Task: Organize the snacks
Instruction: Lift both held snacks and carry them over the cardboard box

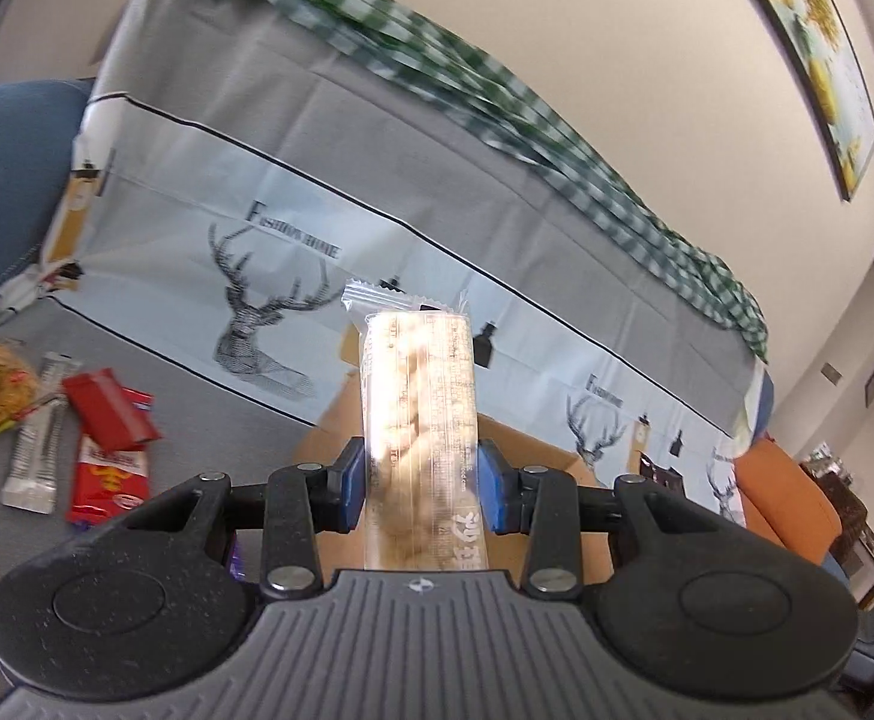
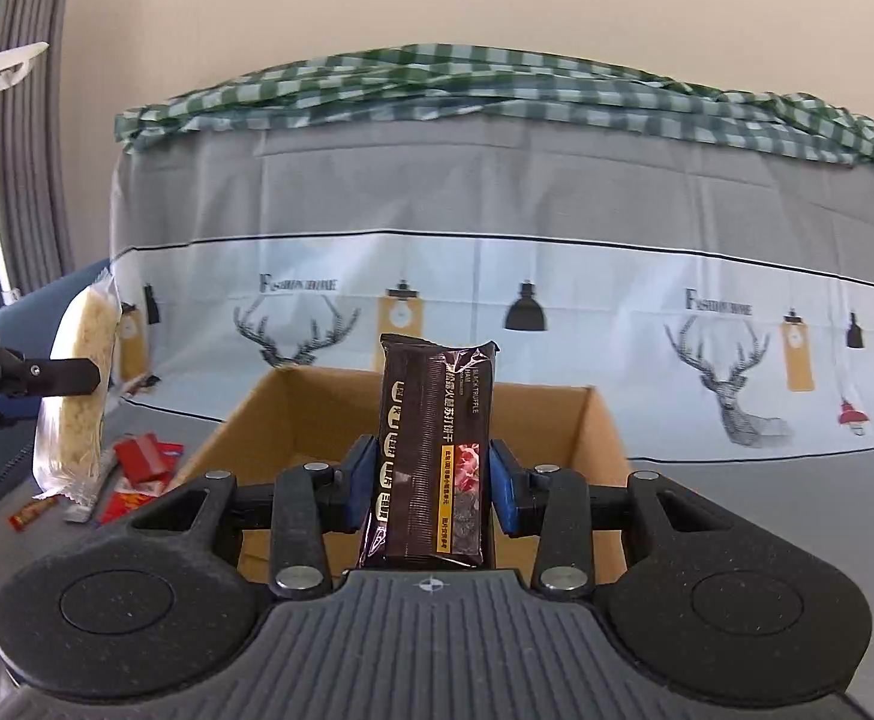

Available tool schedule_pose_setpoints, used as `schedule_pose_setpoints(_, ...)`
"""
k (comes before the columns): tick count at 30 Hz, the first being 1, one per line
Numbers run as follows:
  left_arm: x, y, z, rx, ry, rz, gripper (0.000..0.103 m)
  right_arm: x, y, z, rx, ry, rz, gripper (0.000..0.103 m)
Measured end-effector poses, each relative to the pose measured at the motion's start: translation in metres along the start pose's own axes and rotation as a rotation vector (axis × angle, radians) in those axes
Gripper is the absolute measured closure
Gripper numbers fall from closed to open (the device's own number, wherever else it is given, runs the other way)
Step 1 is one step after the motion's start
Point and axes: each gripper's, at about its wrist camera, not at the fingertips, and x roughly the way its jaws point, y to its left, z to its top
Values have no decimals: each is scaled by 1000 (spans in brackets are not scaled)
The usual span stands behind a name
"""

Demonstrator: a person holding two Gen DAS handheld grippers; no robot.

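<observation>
Your right hand-held gripper (image 2: 431,483) is closed on a dark wafer pack (image 2: 434,456), held upright, long axis vertical. The open box (image 2: 607,420) lies straight ahead, just beyond and below it. Your left hand-held gripper (image 1: 422,489) clamps a pale cracker pack (image 1: 419,438), also upright, with the box behind it. Loose snacks (image 1: 110,444) lie left on the sofa cover

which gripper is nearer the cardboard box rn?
Right, as far as the views show. The right gripper, holding the dark packet, faces the cardboard box opening directly. The left gripper, with its clear packet, sits off to the box's left side.
</observation>
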Motion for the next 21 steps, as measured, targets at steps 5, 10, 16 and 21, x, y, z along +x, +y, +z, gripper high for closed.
schedule_pose_setpoints(5, 15, -23, -15, 45, 25, -45, 62, -2, -19, -6, 6, 7, -35, 62)
schedule_pose_setpoints(10, 29, -43, -31, 92, 58, -91, 62, 1, -30, -11, 10, 16, -63, 62)
schedule_pose_setpoints(16, 37, -57, -43, 137, 80, -123, 62, 6, -31, -13, 7, 26, -78, 62)
schedule_pose_setpoints(21, 39, -58, -46, 148, 86, -123, 62, 10, -27, -12, 1, 29, -79, 62)
